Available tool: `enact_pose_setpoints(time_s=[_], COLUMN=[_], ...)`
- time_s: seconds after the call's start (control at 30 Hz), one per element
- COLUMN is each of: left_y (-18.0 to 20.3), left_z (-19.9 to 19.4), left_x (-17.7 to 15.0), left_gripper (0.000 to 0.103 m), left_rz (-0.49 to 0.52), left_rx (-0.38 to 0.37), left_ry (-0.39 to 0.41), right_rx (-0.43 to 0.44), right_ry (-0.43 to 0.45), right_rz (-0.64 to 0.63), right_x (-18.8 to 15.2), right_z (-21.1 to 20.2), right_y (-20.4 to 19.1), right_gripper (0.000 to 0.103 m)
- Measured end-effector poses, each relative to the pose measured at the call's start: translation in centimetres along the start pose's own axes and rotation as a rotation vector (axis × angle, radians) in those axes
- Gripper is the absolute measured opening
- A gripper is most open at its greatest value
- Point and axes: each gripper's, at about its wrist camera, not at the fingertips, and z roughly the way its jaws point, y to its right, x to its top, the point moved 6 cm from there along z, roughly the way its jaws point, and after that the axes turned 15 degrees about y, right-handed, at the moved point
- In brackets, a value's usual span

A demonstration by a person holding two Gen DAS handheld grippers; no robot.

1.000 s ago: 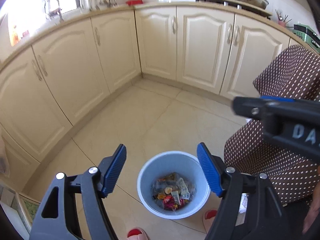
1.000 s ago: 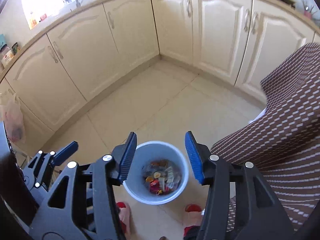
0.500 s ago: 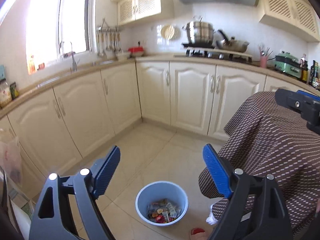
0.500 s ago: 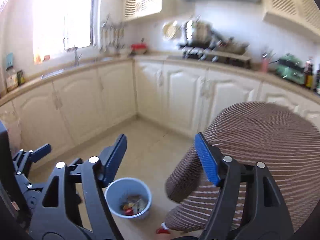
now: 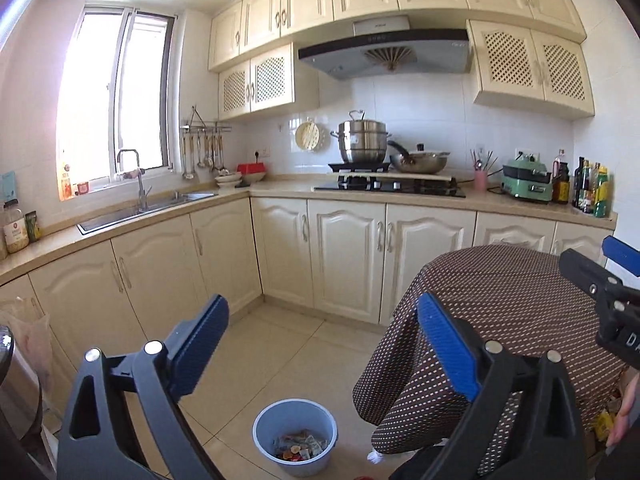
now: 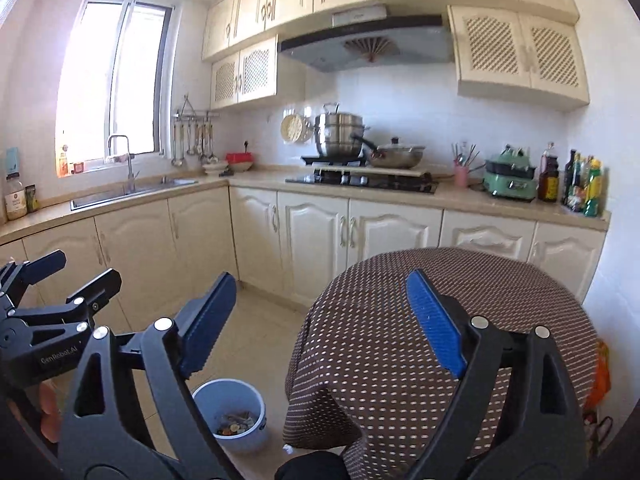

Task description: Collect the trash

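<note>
Wrappers (image 5: pixel 299 447) sit in the blue bin (image 5: pixel 264 424), both grippers (left gripper (image 5: pixel 322 354), right gripper (image 6: pixel 320 328)) just spread wide, empty; tabletop bare, collection looks done.

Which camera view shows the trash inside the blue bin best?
The left wrist view: the blue bin lies unblocked and wrappers show. In the right wrist view a finger cuts off its side, and its contents look small and dim.

My right gripper (image 6: pixel 320 312), jaws just opening wide with nothing between them, hung above the round brown dotted tablecloth (image 6: pixel 384 344) beside the pale-blue plastic trash bucket (image 6: pixel 234 414).
</note>
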Motion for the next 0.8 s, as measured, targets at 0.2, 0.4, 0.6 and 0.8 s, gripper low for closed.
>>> enact_pose_setpoints(time_s=[0.2, 0.4, 0.6, 0.8], left_y=[3.0, 5.1, 6.2, 6.0], left_z=[-3.8, -5.9, -6.9, -6.8], left_x=[3.2, 4.8, 5.3, 5.0], left_gripper=[0.094, 0.095, 0.095, 0.095], left_rz=[-0.017, -0.007, -0.008, -0.012], left_rx=[-0.049, -0.089, -0.097, -0.098], left_ry=[0.056, 0.096, 0.11, 0.114], right_rx=[-0.05, -0.064, -0.081, -0.078], right_ry=[0.113, 0.142, 0.168, 0.174], right_rz=[-0.048, -0.037, -0.042, -0.036], right_x=[2.9, 3.7, 4.0, 3.9], right_z=[-4.6, -6.5, -7.6, -7.7], right_y=[1.4, 2.9, 3.6, 3.4], right_gripper=[0.09, 0.092, 0.093, 0.094])
